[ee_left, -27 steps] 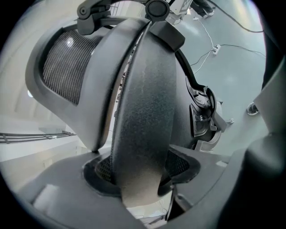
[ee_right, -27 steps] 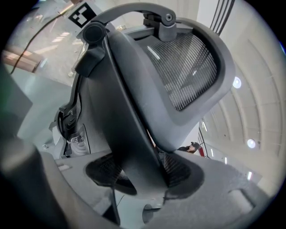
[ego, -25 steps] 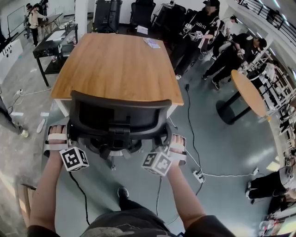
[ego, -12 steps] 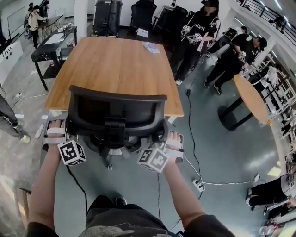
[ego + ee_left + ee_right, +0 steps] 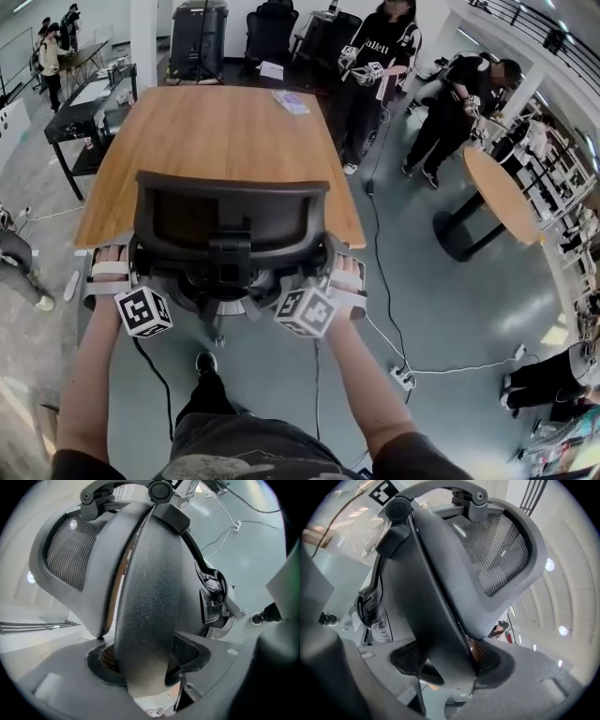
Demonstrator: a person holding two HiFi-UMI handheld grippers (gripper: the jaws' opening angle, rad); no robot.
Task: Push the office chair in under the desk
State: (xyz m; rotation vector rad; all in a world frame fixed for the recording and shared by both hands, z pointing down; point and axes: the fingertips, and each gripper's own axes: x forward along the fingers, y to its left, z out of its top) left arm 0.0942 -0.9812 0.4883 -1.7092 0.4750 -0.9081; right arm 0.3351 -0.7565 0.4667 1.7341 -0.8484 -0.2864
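The left claw point(image 5: 146, 667) is closed on 1 dark, grainy armrest of the office chair point(image 5: 230, 220), the pad filling the gap between its 2 jaws. The right claw point(image 5: 445, 667) pinches the other armrest the same way. In the head view the 2 hands sit at either side of the chair just below the backrest, and the 2 marker cubes point(image 5: 142, 312) point(image 5: 306, 311) point back toward the person. The chair is 1 black mesh-backed seat facing away from the person. It stands at the near edge of the desk point(image 5: 216, 141), with the top of its backrest overlapping that edge in the head view. The seat is mostly hidden behind the backrest, so I cannot tell how far under it reaches. The desk has 1 bare wooden top, with only 1 small pale packet point(image 5: 292, 102) near its far right corner. Below the chair, 1 dark shoe point(image 5: 208, 363) of the person shows on the grey floor. To the right, 1 black cable runs down to 1 white power strip point(image 5: 401, 377). Further right stands 1 round wooden table point(image 5: 502, 192). Beyond the desk's right corner stand 2 people in dark clothes point(image 5: 375, 66) point(image 5: 459, 103). At the left is 1 black workbench point(image 5: 84, 103).
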